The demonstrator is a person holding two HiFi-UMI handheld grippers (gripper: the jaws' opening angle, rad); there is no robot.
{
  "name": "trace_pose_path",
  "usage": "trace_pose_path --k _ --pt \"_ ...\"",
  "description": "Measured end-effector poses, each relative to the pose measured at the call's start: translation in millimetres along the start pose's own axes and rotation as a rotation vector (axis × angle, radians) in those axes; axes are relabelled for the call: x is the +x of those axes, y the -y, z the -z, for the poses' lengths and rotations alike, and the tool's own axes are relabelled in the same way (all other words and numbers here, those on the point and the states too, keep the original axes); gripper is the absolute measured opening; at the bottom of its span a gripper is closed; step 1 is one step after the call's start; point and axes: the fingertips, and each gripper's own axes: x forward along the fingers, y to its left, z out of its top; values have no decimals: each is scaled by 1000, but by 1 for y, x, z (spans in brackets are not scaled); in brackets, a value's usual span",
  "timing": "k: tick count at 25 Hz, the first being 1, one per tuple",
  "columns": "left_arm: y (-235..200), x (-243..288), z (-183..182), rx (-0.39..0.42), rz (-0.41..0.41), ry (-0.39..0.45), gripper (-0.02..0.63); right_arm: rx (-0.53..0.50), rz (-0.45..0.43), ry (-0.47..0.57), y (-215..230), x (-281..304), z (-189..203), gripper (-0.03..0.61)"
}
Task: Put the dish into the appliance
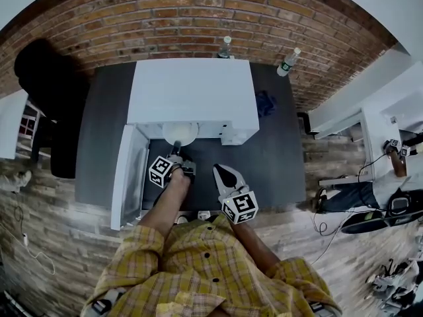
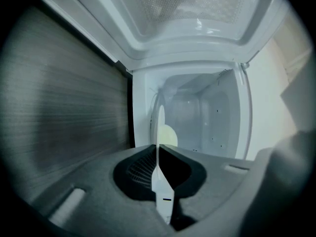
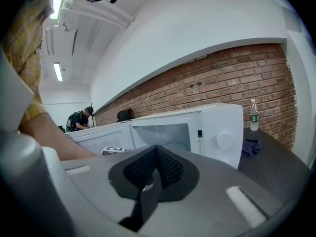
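Left gripper view: left gripper [image 2: 157, 149] jaws clamped on the white dish [image 2: 160, 125] rim; dish seen edge-on, thin sliver only. Right gripper [image 3: 157, 151] jaws together, nothing between. Dish sits in the microwave [image 2: 217, 112] mouth; head view: far half hidden under its roof.

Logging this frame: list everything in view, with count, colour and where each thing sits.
white microwave oven: one, white, mid-table, door swung open to the left
round white plate: one, white, at the oven's opening, held edge-on
clear plastic bottles: two, clear, table's back edge
crumpled blue cloth: one, blue, on the table right of the oven
dark grey table: one, dark grey, under everything
black chair: one, black, left of the table
left tool: one, shut on the plate
right tool: one, shut, empty, in front of the oven
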Motion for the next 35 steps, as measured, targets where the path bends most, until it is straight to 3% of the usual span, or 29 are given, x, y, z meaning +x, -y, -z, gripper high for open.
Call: trace_pose_path --k 19,25,35 --pt "0 27 -6 15 -19 28 18 18 6 -2 11 13 1 5" --pt "-13 28 -6 8 -96 31 123 36 21 -6 18 11 4 5" --pt "-16 28 -3 13 -108 -1 155 47 21 -14 17 9 8 3"
